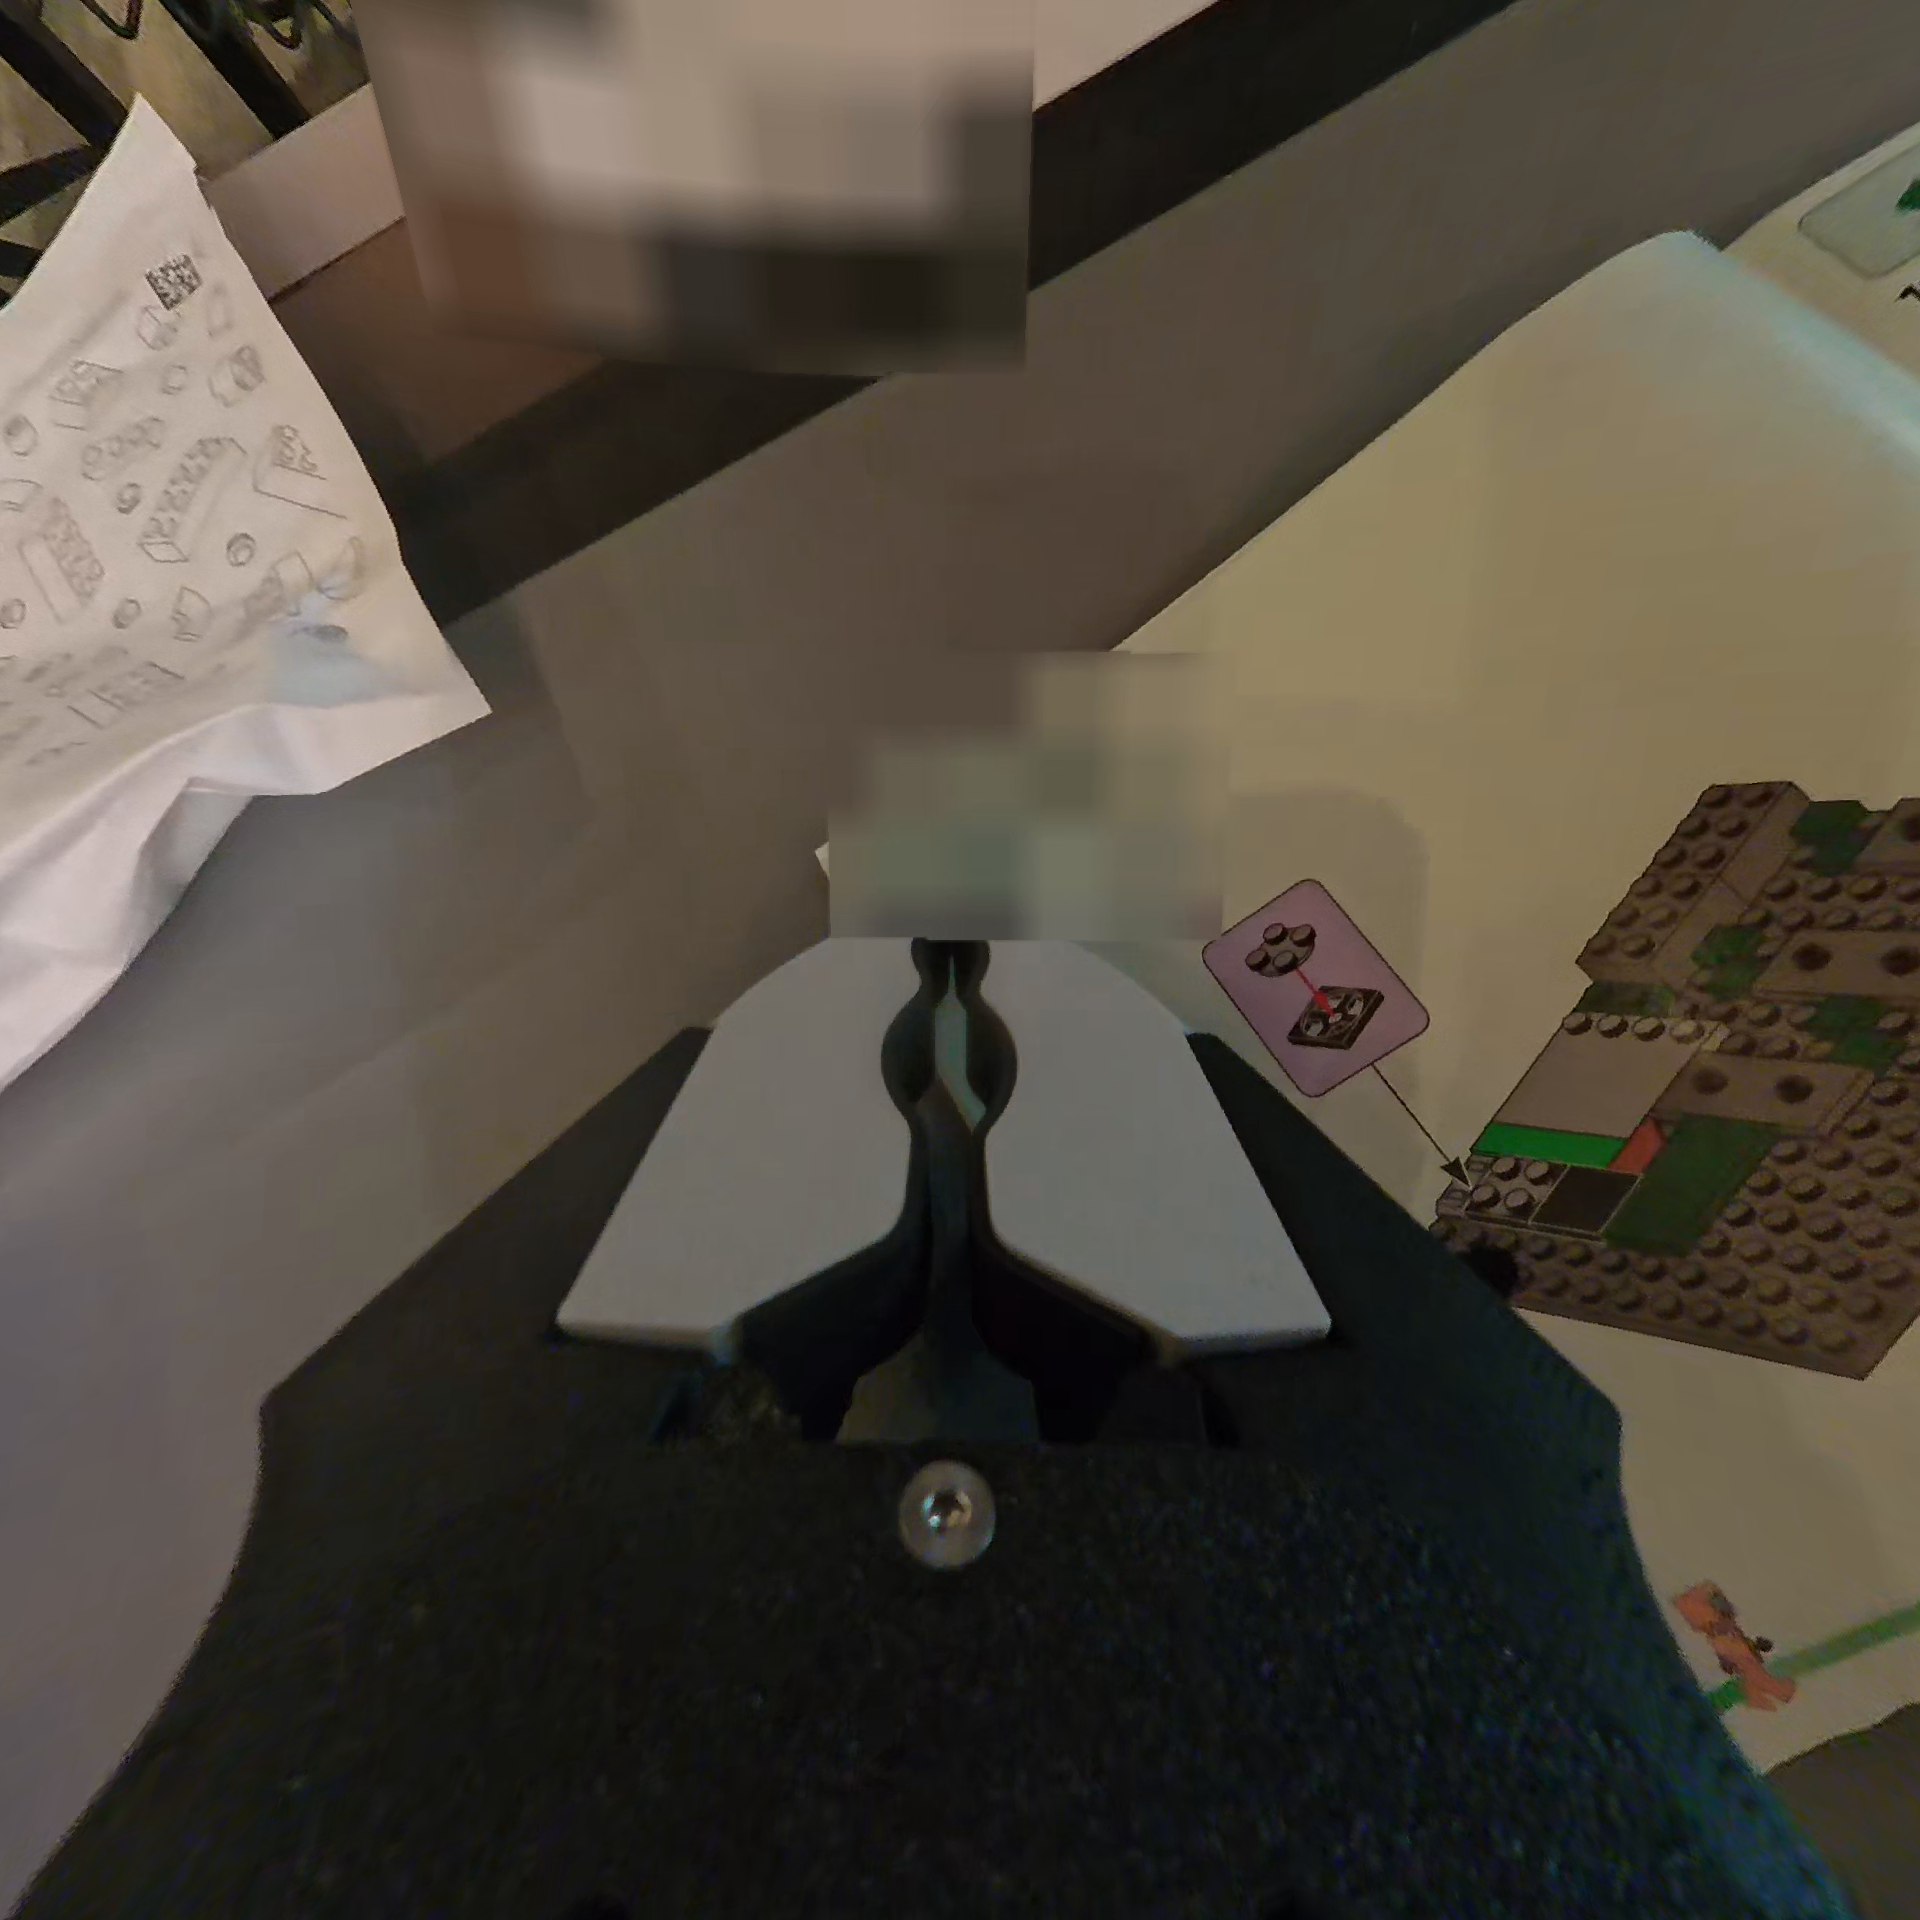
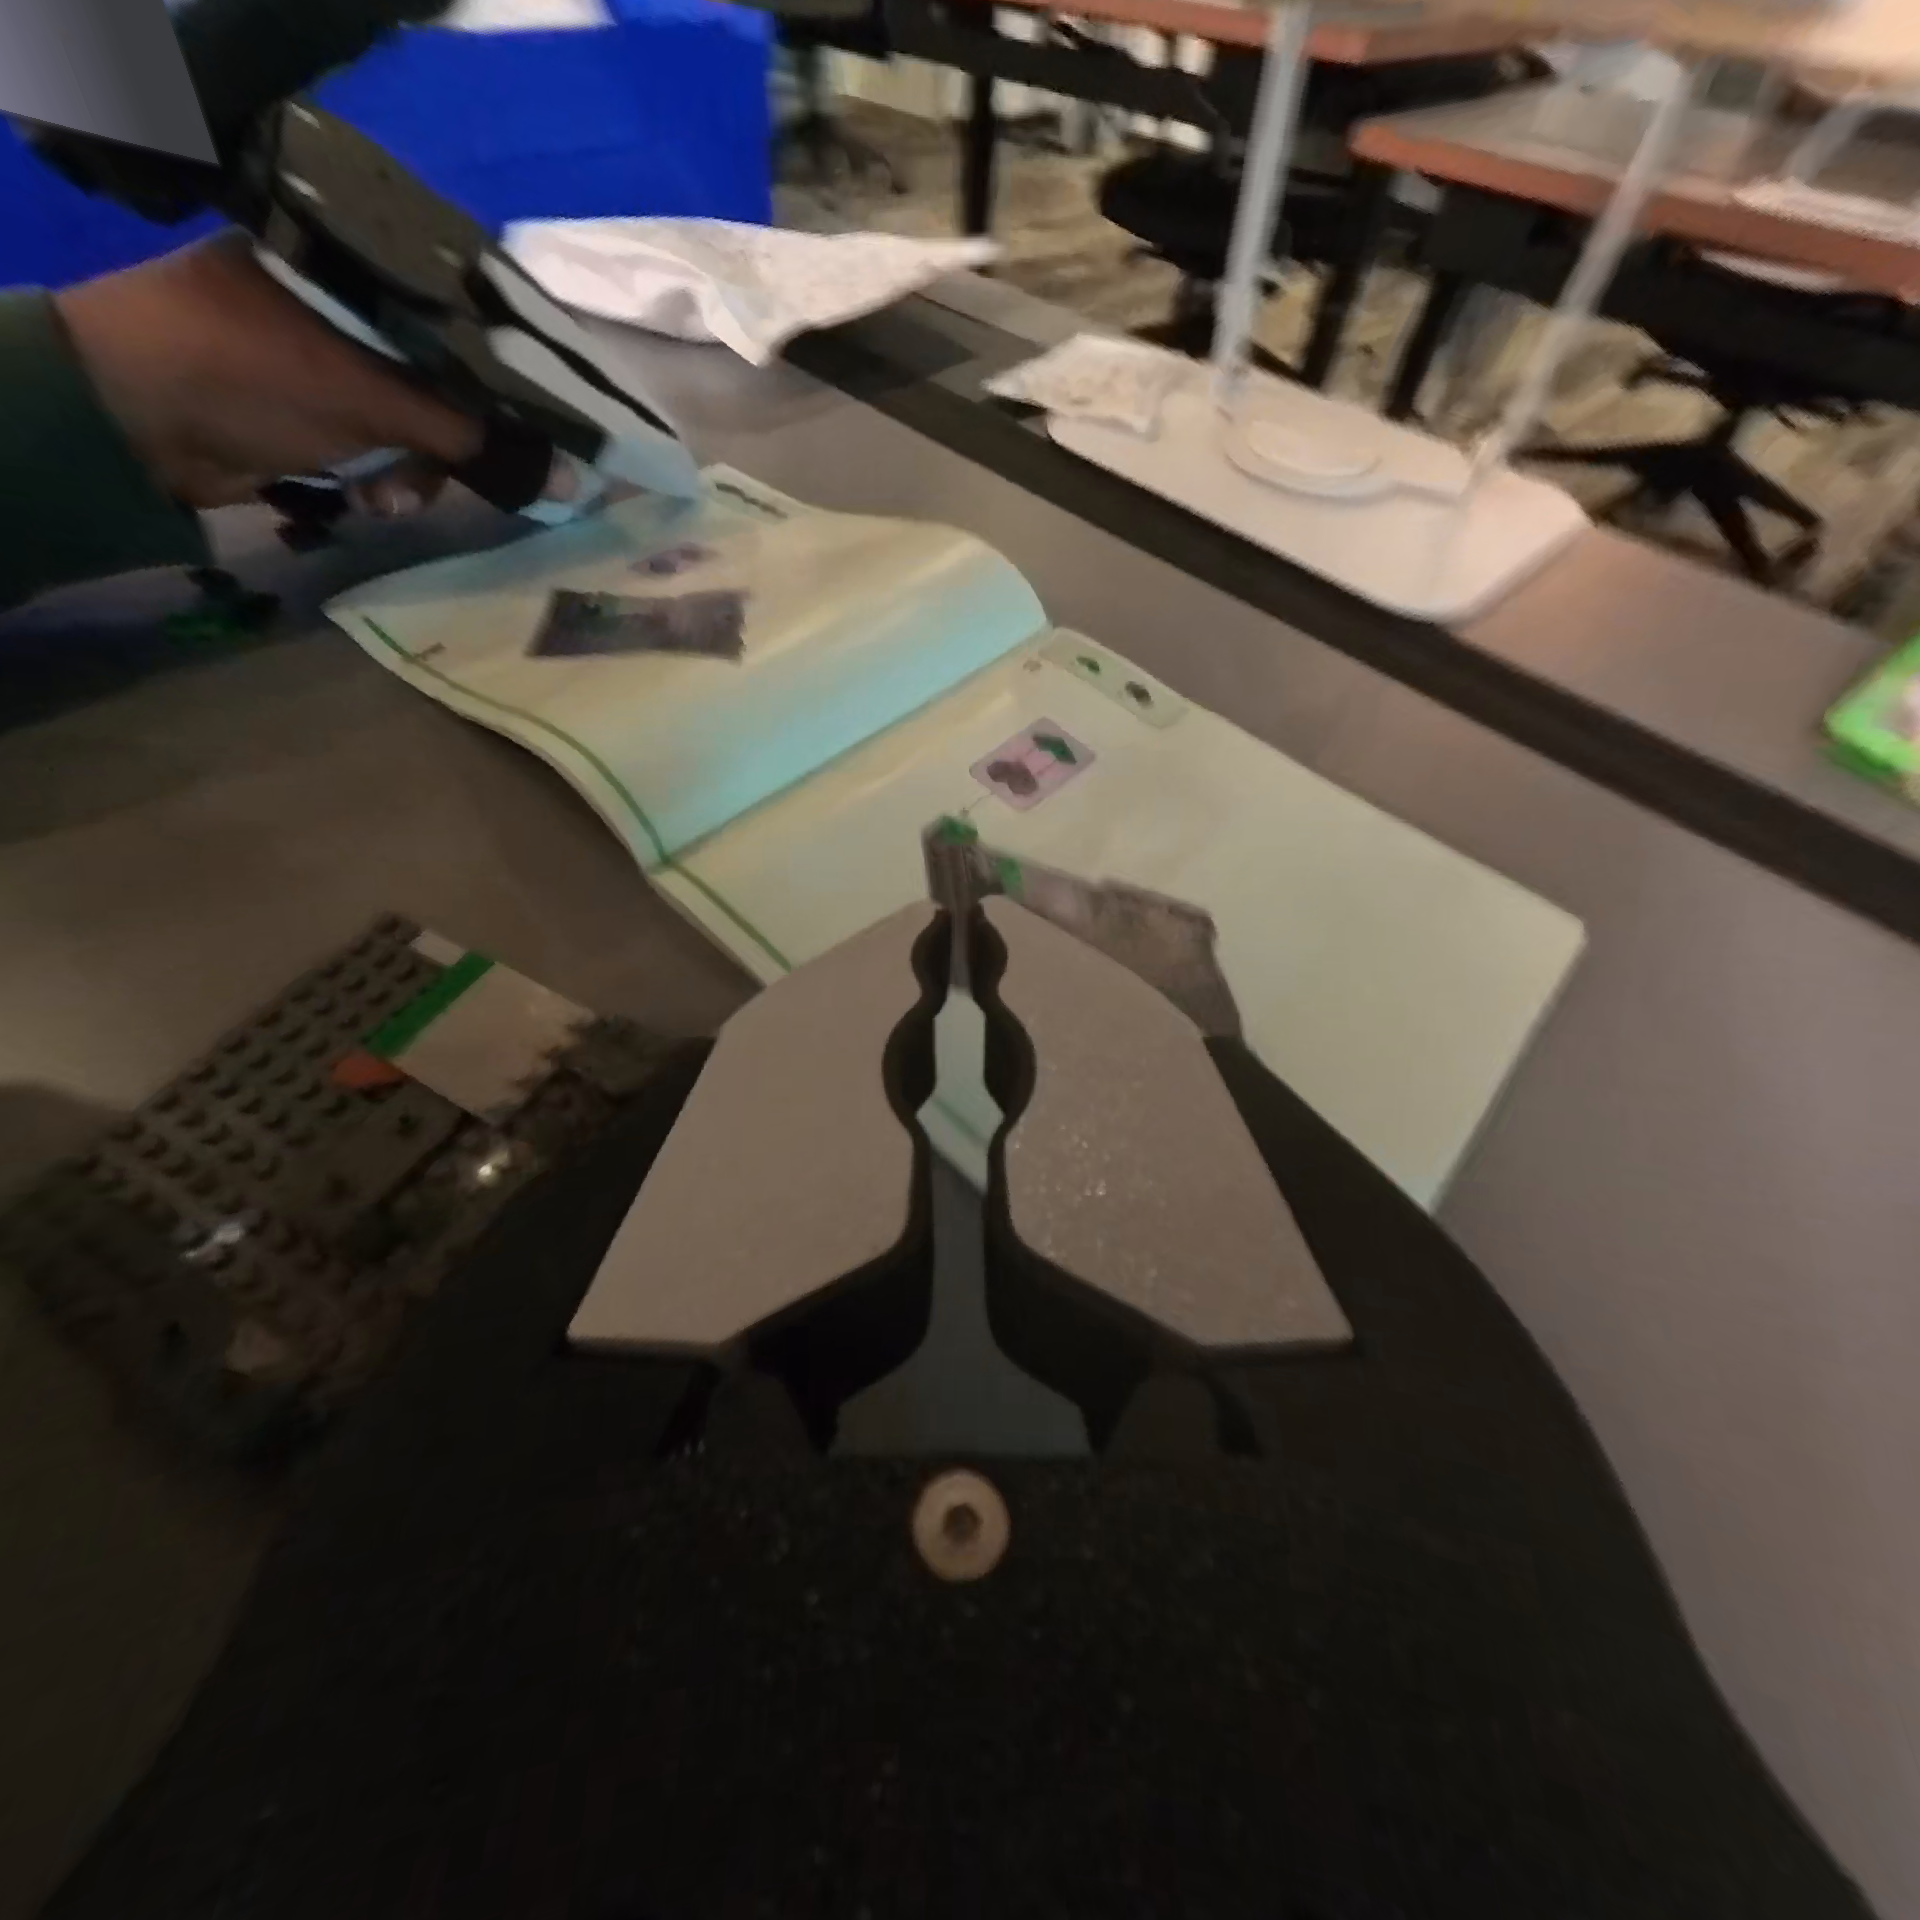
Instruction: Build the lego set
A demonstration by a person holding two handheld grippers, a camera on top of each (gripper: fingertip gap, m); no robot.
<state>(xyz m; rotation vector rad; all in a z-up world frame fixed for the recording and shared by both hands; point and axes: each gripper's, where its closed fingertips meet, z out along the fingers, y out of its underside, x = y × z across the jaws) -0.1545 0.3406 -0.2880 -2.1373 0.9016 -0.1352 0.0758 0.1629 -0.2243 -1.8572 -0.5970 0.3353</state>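
An open instruction booklet (image 2: pixel 1143 831) lies on the grey table; its left page (image 1: pixel 1455 623) shows a printed build. The dark studded Lego baseplate (image 2: pixel 270 1132) with grey, green and red tiles sits at the lower left of the right wrist view. My left gripper (image 1: pixel 951 951) has its jaws together at the page's far corner; a blur patch hides the tips, so I cannot tell if it pinches the page. It also shows, held by a hand, in the right wrist view (image 2: pixel 665 478). My right gripper (image 2: pixel 961 920) is shut and empty above the booklet's right page.
A white paper bag (image 1: pixel 156 520) printed with part drawings lies behind the booklet, also in the right wrist view (image 2: pixel 748 281). A white stand base (image 2: pixel 1351 488) with clear legs is at the back right. A green box (image 2: pixel 1881 717) sits far right. Small loose pieces (image 2: pixel 218 613) lie near the hand. Some 30 cm of space lies between my two pairs of fingers.
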